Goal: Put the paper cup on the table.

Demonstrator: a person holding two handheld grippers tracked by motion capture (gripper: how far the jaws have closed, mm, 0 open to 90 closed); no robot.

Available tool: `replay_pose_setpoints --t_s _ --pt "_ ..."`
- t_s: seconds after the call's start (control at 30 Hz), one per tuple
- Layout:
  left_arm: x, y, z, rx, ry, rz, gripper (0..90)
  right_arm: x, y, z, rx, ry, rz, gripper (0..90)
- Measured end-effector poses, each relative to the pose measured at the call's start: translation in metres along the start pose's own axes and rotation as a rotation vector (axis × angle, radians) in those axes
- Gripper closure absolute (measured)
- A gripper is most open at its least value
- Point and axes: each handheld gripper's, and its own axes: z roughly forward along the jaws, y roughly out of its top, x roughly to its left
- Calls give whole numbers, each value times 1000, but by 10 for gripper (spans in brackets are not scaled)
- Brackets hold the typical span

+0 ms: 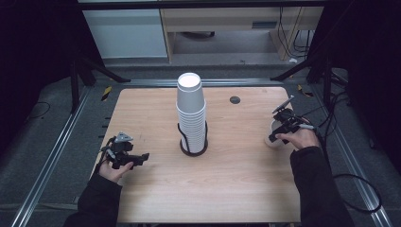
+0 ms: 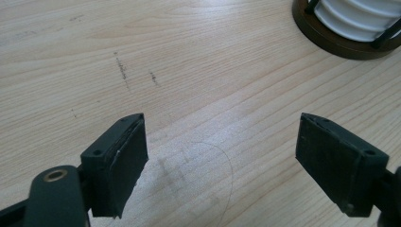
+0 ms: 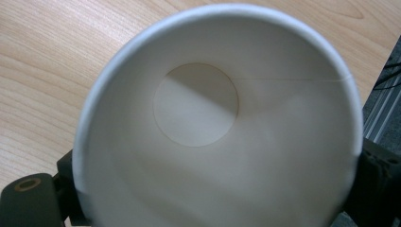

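Observation:
A tall stack of white paper cups (image 1: 191, 109), bottoms up, stands in a black wire holder (image 1: 194, 150) at the table's middle. My left gripper (image 1: 141, 159) rests near the left edge, open, with bare wood between its jaws (image 2: 222, 142). The holder's dark base (image 2: 331, 40) and the lowest cups (image 2: 359, 19) lie ahead of it to the right. Near the right edge, my right gripper (image 1: 275, 137) is shut on a single white paper cup (image 1: 273, 126). In the right gripper view that cup (image 3: 208, 118) shows its open mouth and round bottom, with a jaw pressed to each side.
A small black grommet (image 1: 235, 100) sits in the wooden table (image 1: 227, 189) behind and right of the stack. Cables (image 1: 359, 189) trail over the floor at the right. Metal rails (image 1: 52, 161) run along both sides of the table.

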Motion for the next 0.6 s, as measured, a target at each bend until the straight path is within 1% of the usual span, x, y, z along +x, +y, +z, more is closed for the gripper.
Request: replay_pose_setpoints --t_s 0.17,0.27,0.4,0.5,0.57,0.6 --pt "0 0 0 -1 -2 -4 167 1 0 2 12 1 -13 94" --pt "0 0 0 1 -3 0 167 2 1 3 34 4 -13 93" --pt "0 0 1 5 -5 2 166 3 2 5 47 7 -20 92" --pt "0 0 1 4 -5 2 166 2 2 6 52 11 -32 90" --pt "0 0 1 4 -5 3 166 3 2 7 50 7 -29 87" --pt "0 0 1 4 -7 2 166 3 3 7 41 5 -28 81"
